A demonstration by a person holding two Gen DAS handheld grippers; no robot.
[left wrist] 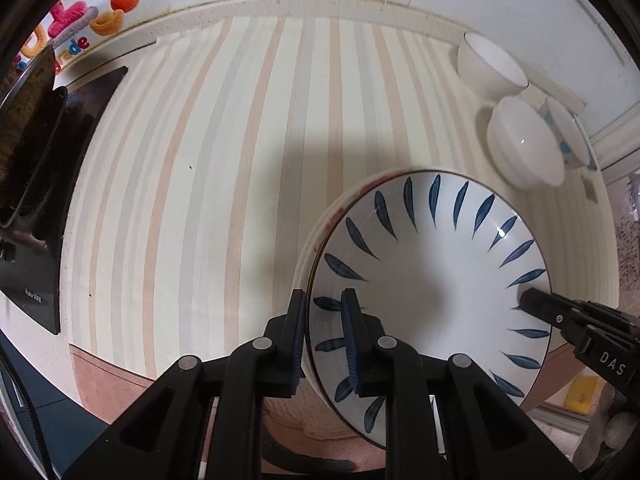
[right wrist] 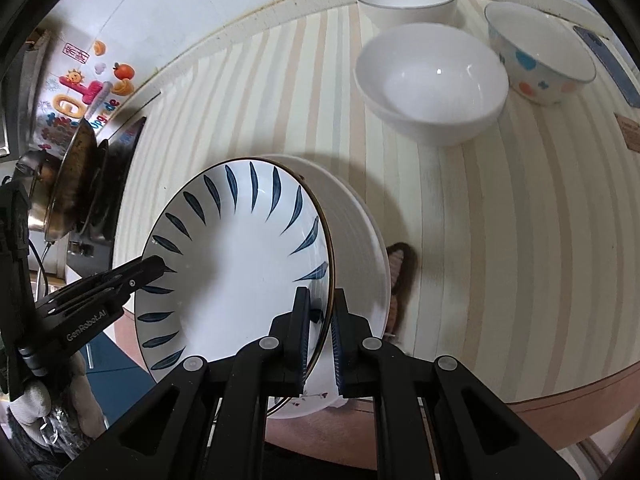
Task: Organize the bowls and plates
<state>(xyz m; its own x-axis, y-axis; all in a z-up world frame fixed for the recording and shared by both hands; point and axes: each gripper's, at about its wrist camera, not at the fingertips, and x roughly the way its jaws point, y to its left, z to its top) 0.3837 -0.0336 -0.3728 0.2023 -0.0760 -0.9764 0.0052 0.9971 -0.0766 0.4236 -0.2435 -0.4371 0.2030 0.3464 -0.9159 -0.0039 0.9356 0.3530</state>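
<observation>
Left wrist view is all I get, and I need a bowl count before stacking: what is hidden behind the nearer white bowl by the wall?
Observer: A spotted bowl, upright, with blue and orange patches, beside the white bowl.
Operator: Anything past it?
Observer: A flat blue object on the table; I cannot tell what it is.
Operator: And the other grip?
Observer: The right gripper straddles the leaf plate rim, one finger on each side.
</observation>
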